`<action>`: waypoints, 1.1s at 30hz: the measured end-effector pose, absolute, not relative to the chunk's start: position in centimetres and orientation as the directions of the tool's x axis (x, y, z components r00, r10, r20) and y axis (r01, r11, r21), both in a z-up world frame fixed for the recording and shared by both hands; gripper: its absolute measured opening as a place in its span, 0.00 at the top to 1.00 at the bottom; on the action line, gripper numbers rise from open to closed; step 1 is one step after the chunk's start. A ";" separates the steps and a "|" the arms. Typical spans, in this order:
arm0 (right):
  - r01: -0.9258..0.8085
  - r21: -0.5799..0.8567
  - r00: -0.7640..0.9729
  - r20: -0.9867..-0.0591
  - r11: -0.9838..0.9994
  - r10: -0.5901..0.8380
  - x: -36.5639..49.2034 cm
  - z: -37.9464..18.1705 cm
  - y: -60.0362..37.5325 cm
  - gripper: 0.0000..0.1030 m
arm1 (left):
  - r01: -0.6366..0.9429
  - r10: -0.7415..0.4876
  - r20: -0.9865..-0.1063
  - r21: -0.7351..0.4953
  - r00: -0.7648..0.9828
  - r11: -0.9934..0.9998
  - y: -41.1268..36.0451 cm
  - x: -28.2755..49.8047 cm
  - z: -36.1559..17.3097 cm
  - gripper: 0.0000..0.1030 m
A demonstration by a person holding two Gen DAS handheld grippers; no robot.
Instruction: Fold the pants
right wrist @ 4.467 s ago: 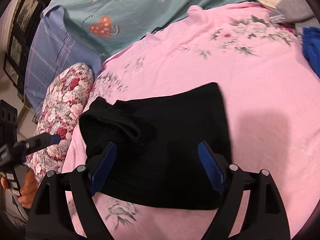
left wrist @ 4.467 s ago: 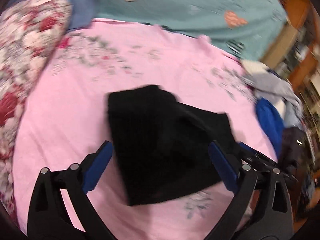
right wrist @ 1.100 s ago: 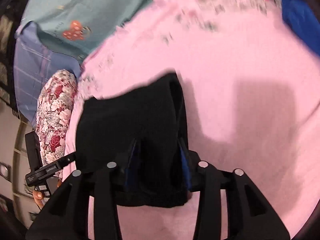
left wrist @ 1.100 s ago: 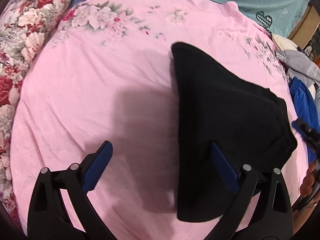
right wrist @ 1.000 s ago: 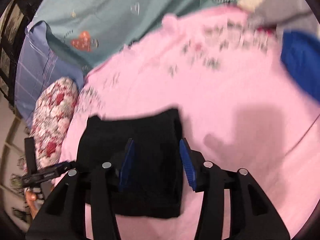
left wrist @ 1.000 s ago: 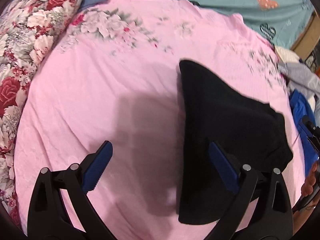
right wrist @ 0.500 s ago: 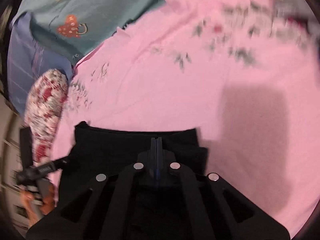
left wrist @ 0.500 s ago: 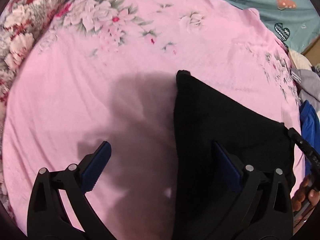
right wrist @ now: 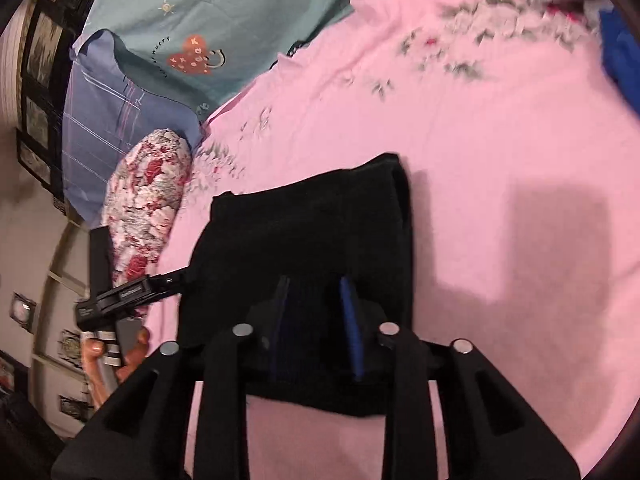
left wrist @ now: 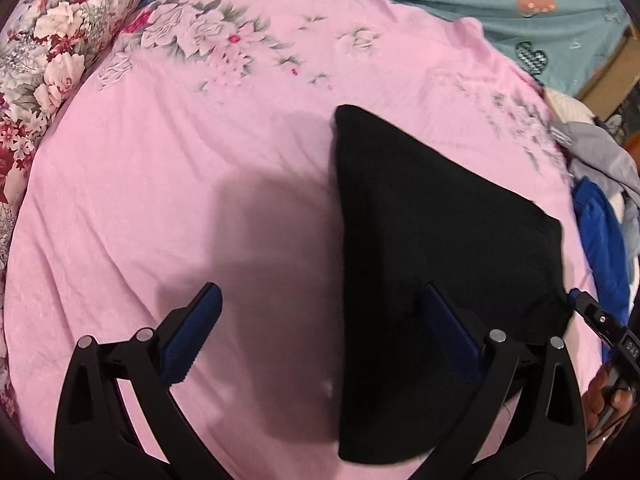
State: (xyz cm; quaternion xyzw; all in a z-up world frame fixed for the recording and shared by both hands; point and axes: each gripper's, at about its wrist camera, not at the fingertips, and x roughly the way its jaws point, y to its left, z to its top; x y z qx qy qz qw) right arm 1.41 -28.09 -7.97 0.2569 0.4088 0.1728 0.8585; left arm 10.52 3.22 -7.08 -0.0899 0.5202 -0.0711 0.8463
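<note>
The left gripper hangs spread wide over the pink sheet, the folded black pants lying off to its right, nearer the right gripper, seemingly pinching their near edge.

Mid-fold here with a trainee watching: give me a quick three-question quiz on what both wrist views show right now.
1. True or false: the left claw is shut on the pants.
2. Which claw has pants fabric between its fingers? A) left B) right
3. Fill in: the pants lie on a ____ sheet.

Key: 1 false, it is open, one finger over the pants and one over the sheet. 2 B. 3 pink.
</note>
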 end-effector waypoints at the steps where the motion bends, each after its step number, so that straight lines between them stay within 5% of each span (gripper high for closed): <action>1: -0.100 0.581 0.609 -0.607 0.808 0.512 0.8 -7.7 -28.1 0.72 | 0.038 -0.239 -0.863 -0.249 0.445 0.968 3.1 10.1 -6.9 0.02; 6: -0.122 0.567 0.556 -0.641 0.814 0.530 0.2 -9.4 -27.2 0.71 | 0.064 -0.189 -0.915 -0.178 0.356 0.982 1.8 9.1 -9.7 0.02; 9: -0.063 0.595 0.546 -0.652 0.801 0.526 0.3 -9.9 -27.9 0.75 | 0.024 -0.261 -0.905 -0.269 0.337 0.963 3.0 8.5 -9.3 0.02; 12: -0.097 0.640 0.548 -0.605 0.762 0.578 -0.3 -8.5 -28.4 0.56 | 0.067 -0.319 -0.891 -0.315 0.322 0.947 3.1 8.5 -8.3 0.02; 14: -0.070 0.623 0.586 -0.606 0.779 0.537 -0.2 -7.7 -28.8 0.32 | 0.063 -0.364 -0.883 -0.362 0.297 0.930 3.2 9.3 -8.3 0.02; 17: -0.017 0.574 0.621 -0.636 0.819 0.458 0.2 -7.8 -29.6 0.29 | 0.083 -0.388 -0.885 -0.379 0.258 0.922 2.5 10.7 -9.1 0.02; 24: -0.008 0.619 0.549 -0.653 0.785 0.521 2.7 -11.0 -29.8 0.29 | 0.141 -0.411 -0.881 -0.388 0.233 0.911 0.4 13.1 -10.1 0.04; 26: -0.032 0.643 0.534 -0.636 0.765 0.557 3.9 -11.5 -29.2 0.29 | 0.182 -0.406 -0.880 -0.370 0.245 0.911 -0.6 13.7 -9.9 0.13; 28: -0.057 0.636 0.539 -0.629 0.769 0.561 4.9 -11.3 -28.7 0.28 | 0.231 -0.366 -0.894 -0.311 0.257 0.922 -1.9 14.2 -9.6 0.40; 33: -0.037 0.599 0.513 -0.676 0.800 0.529 7.4 -11.4 -27.4 0.63 | 0.254 -0.323 -0.903 -0.254 0.284 0.933 -3.0 14.7 -8.7 0.69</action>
